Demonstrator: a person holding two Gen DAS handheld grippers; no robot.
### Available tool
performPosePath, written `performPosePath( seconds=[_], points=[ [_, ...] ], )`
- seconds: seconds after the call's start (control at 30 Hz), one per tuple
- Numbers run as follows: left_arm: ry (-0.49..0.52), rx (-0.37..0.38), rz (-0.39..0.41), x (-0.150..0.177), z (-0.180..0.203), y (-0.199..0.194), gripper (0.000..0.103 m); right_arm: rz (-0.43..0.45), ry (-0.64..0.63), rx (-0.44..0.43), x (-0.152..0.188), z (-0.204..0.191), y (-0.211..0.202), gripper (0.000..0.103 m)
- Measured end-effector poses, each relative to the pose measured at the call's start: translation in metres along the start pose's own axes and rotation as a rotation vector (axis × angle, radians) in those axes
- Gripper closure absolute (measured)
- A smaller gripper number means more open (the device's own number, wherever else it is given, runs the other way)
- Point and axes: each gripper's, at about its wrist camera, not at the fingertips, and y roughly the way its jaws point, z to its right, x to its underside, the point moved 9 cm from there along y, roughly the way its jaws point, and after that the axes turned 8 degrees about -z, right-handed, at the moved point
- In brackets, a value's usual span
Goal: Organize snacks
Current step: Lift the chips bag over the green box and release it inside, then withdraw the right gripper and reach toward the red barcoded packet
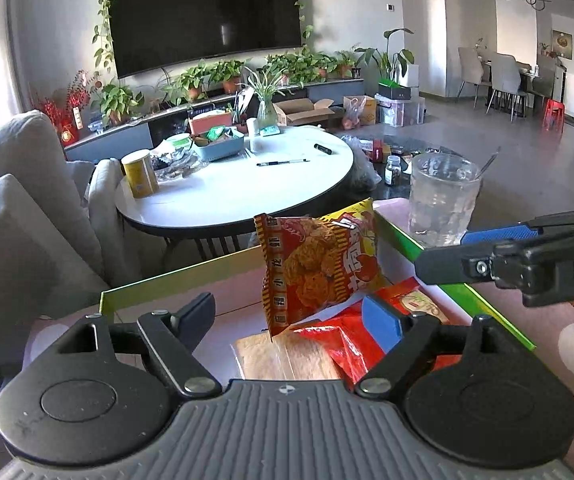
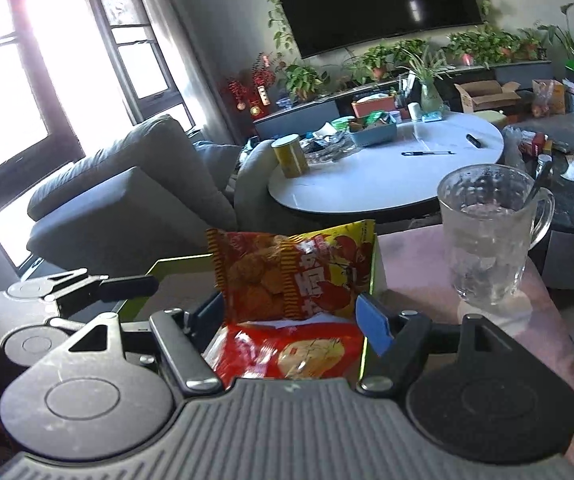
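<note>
The orange snack packet [image 1: 311, 268] with fried pieces printed on it stands on edge inside the green-rimmed box [image 1: 175, 276], leaning against a yellow packet [image 1: 361, 220] behind it. Seen from the left wrist, it sits ahead of the left hand-held gripper [image 1: 291, 320], between the lines of its two fingers but clear of both — the jaws stand apart, with no earlier view to compare, and neither the dark left finger nor the blue pad [image 1: 381, 322] presses on it. Its lower corner hangs over a tan flat packet [image 1: 287, 356] and a red packet [image 1: 339, 340] lying on the box floor.

In the right wrist view the right hand-held gripper [image 2: 291, 316] is held over the near edge of the box, its jaws partly open around nothing; the orange packet is just ahead of its fingertips, and the red packet [image 2: 287, 350] lies below between them. The left hand-held gripper shows at the left edge of this view, beside the box.

A glass mug [image 2: 487, 236] with a spoon in it stands on the pink surface [image 2: 411, 272] to the right of the box — well clear of both grippers.
</note>
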Motion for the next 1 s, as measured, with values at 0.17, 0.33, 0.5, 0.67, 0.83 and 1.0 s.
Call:
performPosePath(
  seconds=[0.17,0.33,0.5,0.67,0.83,1.0],
  points=[
    [0.016,-0.003,0.021,0.008,0.004,-0.019,0.022,-0.02,-0.072,-0.025,0.011,-0.014,-0.013,0.038],
    [0.012,-0.005,0.026,0.023,0.004,-0.039,0.02,-0.066,-0.158,-0.044,0.032,-0.026,-0.027,0.038],
    [-0.006,-0.004,0.027,0.038,0.003,-0.055,0.018,-0.121,-0.204,-0.06,0.058,-0.036,-0.035,0.038],
    [-0.016,-0.003,0.024,0.058,0.003,-0.073,0.018,-0.153,-0.212,-0.062,0.077,-0.044,-0.039,0.038],
    [-0.036,-0.009,0.022,0.076,-0.002,-0.09,0.018,-0.168,-0.225,-0.062,0.093,-0.055,-0.047,0.038],
    [-0.072,-0.034,0.025,0.093,-0.017,-0.11,0.018,-0.153,-0.217,-0.07,0.095,-0.066,-0.059,0.038]
  ],
)
